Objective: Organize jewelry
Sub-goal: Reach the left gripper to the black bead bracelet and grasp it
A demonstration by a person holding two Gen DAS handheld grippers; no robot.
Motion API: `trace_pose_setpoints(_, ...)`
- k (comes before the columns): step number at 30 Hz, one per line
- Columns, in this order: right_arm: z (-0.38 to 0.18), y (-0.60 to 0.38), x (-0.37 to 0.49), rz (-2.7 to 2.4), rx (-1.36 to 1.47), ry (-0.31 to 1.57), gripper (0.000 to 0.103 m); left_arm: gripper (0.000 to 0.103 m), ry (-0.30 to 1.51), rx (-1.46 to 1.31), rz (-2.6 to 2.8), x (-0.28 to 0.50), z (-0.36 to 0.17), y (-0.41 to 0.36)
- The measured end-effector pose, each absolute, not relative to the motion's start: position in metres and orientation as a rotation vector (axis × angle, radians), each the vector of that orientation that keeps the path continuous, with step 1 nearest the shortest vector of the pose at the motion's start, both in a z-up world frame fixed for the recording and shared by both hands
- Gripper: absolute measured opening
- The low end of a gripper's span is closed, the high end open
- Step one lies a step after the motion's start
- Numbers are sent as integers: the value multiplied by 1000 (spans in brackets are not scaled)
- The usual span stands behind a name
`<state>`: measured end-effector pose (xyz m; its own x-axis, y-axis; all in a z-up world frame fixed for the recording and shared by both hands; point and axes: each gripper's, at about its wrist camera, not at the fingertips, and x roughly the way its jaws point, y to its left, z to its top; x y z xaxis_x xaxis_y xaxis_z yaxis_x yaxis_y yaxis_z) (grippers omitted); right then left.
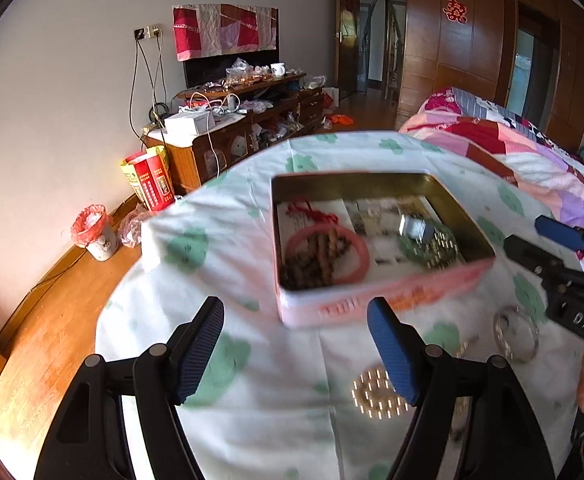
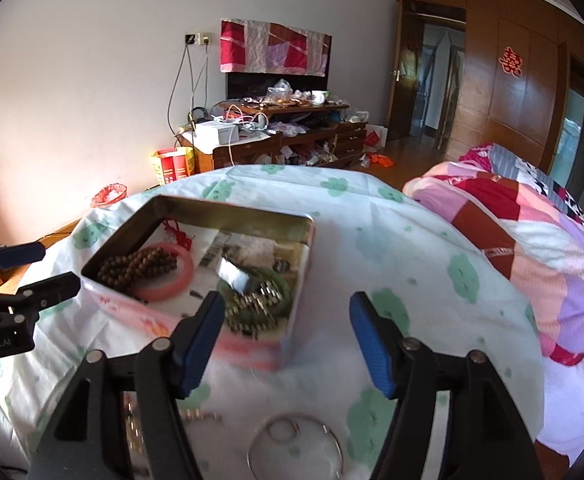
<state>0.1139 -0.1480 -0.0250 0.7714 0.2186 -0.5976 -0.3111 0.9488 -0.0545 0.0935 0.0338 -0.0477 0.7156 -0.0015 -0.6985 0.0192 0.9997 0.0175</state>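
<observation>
An open pink tin [image 1: 387, 300] [image 2: 252, 350] sits on the cloth-covered table [image 1: 220, 208]. It holds a pink bangle [image 1: 361, 268] [image 2: 172, 286], brown beads [image 2: 140, 268], a green bangle [image 2: 282, 284] and a gold bracelet [image 2: 256, 304]. On the cloth near me lie a gold beaded bracelet [image 1: 375, 396], a silver bangle [image 1: 515, 334] [image 2: 295, 448] and a small ring [image 2: 282, 430]. My left gripper [image 1: 295, 344] is open and empty, in front of the tin. My right gripper [image 2: 284, 344] is open and empty, above the silver bangle.
A bed with a patchwork quilt [image 2: 531, 248] stands to the right of the table. A cluttered wooden cabinet [image 1: 248, 128] stands along the far wall. A small bin [image 1: 96, 232] and a red-and-yellow bag [image 1: 150, 180] stand on the wooden floor at the left.
</observation>
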Motion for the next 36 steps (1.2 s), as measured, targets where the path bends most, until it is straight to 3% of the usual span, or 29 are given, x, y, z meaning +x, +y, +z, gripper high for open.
trace_pose_setpoints(13,-57,-198,63,195,-144,707,71,74,844,31,-62,60,-71,-1)
trace_pose_setpoints(29,-73,-201,62,191,-141,734,71,74,839,109,-132,52,-76,-27)
trace_pose_setpoints(31,-75,-199,61,194,-149,735,71,68,846,111,-146,52,-78,-29)
trace_pose_setpoints(36,-78,-200,61,192,-142,743,71,37,892,99,-187,55,-88,-32)
